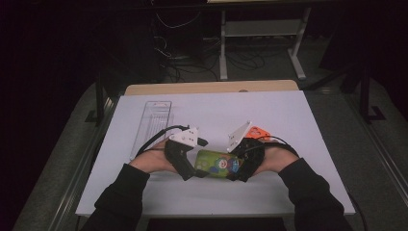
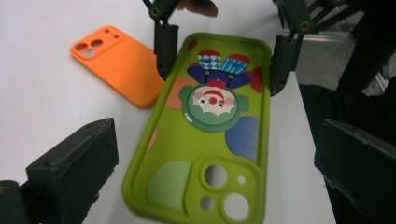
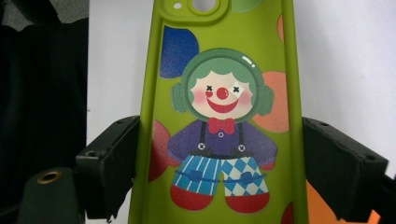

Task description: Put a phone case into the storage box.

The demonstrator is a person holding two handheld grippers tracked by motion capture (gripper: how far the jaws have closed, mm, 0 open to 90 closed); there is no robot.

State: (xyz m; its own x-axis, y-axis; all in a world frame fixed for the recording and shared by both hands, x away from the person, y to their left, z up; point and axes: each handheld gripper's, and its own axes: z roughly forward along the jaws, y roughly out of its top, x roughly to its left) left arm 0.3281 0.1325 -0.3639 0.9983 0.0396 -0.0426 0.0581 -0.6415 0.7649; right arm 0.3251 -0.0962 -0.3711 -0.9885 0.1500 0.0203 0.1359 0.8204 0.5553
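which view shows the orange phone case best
The left gripper view: the orange phone case lies whole on the white table, camera cutouts clear. The high view gives a small orange patch behind the right gripper's plate; the right gripper view catches an orange sliver.

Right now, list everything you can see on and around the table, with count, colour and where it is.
green phone case: one, lime green with a clown picture, near the table's front edge, between both grippers
orange phone case: one, orange, flat on the table beside the green one
clear plastic tray: one, transparent, left part of the table
table: one, white top with a wooden strip at the far edge
white frame: one, on the floor behind the table
cables: several, dark, on the floor behind
right gripper: one, black jaws clamped on the case's sides at the clown's legs
left gripper: one, black jaws astride the camera-hole end, apart from it
sleeves: two, dark, from the bottom edge
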